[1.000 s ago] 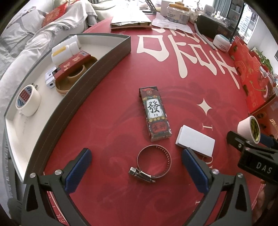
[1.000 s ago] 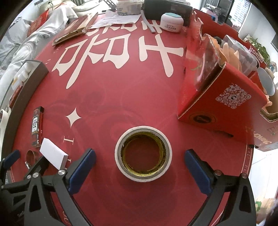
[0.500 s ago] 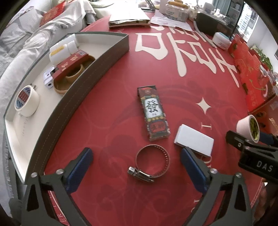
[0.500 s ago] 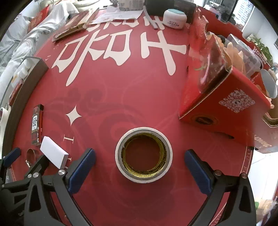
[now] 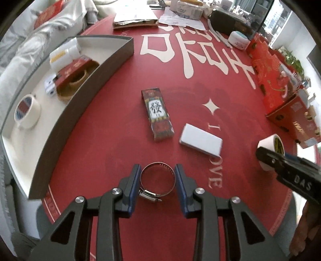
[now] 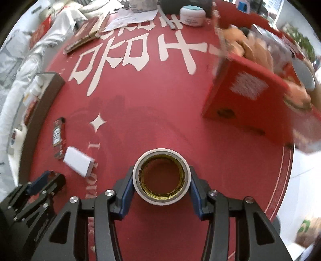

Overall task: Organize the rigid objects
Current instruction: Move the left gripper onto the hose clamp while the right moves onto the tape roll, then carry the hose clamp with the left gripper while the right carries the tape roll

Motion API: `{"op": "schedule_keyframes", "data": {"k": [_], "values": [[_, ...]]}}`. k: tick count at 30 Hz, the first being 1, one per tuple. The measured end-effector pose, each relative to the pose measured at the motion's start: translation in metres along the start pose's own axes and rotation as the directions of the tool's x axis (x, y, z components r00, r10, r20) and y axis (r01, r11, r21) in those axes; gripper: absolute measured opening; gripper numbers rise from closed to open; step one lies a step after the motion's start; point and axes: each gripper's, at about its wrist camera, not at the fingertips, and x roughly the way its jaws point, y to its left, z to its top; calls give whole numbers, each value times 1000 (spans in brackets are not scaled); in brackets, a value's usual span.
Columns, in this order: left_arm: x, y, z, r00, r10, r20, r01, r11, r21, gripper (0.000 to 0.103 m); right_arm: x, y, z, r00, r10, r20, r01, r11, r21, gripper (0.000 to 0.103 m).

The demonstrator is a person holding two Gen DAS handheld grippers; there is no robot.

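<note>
My left gripper (image 5: 157, 174) is shut on a metal hose clamp (image 5: 157, 181) on the red tablecloth, its blue pads touching both sides of the ring. My right gripper (image 6: 161, 178) is shut on a white tape roll (image 6: 161, 178), which also shows in the left wrist view (image 5: 269, 144). A red mahjong-print box (image 5: 157, 114) and a white flat box (image 5: 200, 139) lie on the cloth beyond the clamp. The grey tray (image 5: 66, 112) stands at the left and holds a tape roll (image 5: 26, 113), a red box, a brown ring and white bottles.
A red carton (image 6: 248, 96) with snack packs stands at the right of the table. A white jar (image 6: 192, 15), papers and a brown book (image 5: 134, 22) lie at the far edge. A sofa with white cloth is behind the tray.
Both grippers have closed: the left on the hose clamp, the right on the tape roll. The right view has blurred and shifted, with the carton nearer.
</note>
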Motion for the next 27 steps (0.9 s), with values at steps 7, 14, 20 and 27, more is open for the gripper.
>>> {"op": "schedule_keyframes", "data": {"k": [7, 14, 20, 27], "values": [[-74, -10, 7, 991, -40, 127, 41, 999, -3, 37, -64, -4, -21, 987, 90, 133, -90, 996, -6, 50], [-177, -10, 32, 941, -52, 333, 70, 997, -41, 37, -161, 16, -13, 917, 184, 354, -166, 983, -79, 50], [-245, 20, 56, 887, -48, 459, 110, 988, -109, 37, -224, 53, 18, 847, 290, 445, -240, 956, -168, 50], [-287, 63, 76, 817, 113, 565, 11, 977, -212, 37, -253, 104, 59, 806, 357, 472, -261, 930, -258, 50]]}}
